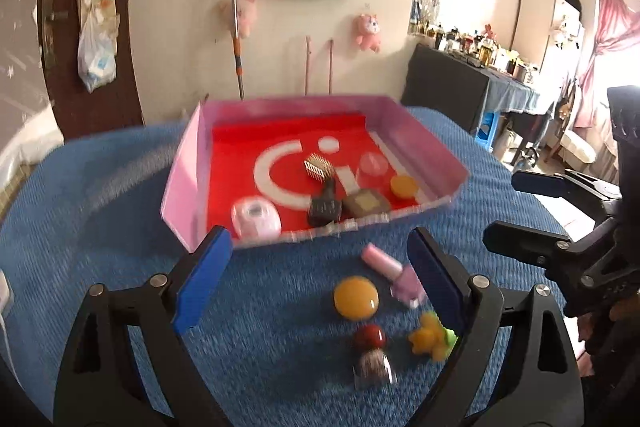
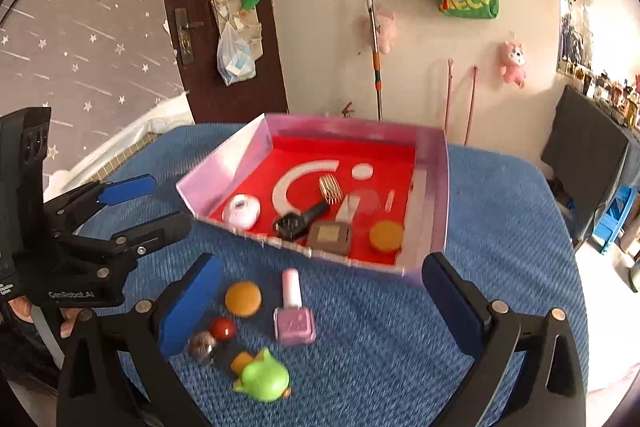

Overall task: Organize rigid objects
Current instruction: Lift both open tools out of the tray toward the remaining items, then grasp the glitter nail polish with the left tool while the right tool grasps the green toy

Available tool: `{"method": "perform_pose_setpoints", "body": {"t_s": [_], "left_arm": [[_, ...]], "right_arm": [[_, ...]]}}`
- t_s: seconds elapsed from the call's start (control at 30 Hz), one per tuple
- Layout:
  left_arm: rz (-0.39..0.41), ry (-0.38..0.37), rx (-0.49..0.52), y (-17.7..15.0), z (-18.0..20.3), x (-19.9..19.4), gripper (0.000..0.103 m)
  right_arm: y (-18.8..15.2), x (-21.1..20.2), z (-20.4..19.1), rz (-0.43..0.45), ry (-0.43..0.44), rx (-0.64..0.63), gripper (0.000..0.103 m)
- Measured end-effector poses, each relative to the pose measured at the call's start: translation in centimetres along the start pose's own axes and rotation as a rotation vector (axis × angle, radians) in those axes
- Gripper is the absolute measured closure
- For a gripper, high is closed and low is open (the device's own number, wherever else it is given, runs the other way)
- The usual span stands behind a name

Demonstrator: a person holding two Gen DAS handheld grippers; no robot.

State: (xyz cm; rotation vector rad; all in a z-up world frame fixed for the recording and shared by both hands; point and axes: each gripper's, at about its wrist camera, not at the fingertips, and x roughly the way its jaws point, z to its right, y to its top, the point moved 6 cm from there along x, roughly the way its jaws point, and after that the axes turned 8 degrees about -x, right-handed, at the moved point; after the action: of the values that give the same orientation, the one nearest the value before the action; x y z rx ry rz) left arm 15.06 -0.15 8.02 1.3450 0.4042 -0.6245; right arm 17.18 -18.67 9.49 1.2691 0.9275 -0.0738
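Both the left gripper (image 1: 320, 287) and right gripper (image 2: 320, 303) are spread, empty; the nail polish bottle (image 2: 294, 311) should be centred between the right fingers before closing.

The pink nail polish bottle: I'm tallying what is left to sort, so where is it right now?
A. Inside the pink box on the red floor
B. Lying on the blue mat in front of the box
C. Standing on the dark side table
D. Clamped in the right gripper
B: the pink nail polish bottle lies on the blue mat in front of the pink box, untouched by either gripper.
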Motion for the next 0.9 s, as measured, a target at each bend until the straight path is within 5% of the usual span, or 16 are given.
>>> {"method": "perform_pose_setpoints", "body": {"t_s": [0.33, 0.9], "left_arm": [[-0.161, -0.011, -0.045, -5.4, -0.7, 1.9, 0.013], [-0.32, -0.033, -0.039, -9.6, -0.3, 3.8, 0.013]], "right_arm": [[-5.7, 3.0, -0.2, -0.109, 0.042, 0.068, 0.0], [-8.1, 3.5, -1.4, -0.137, 0.133, 0.053, 0.0]]}}
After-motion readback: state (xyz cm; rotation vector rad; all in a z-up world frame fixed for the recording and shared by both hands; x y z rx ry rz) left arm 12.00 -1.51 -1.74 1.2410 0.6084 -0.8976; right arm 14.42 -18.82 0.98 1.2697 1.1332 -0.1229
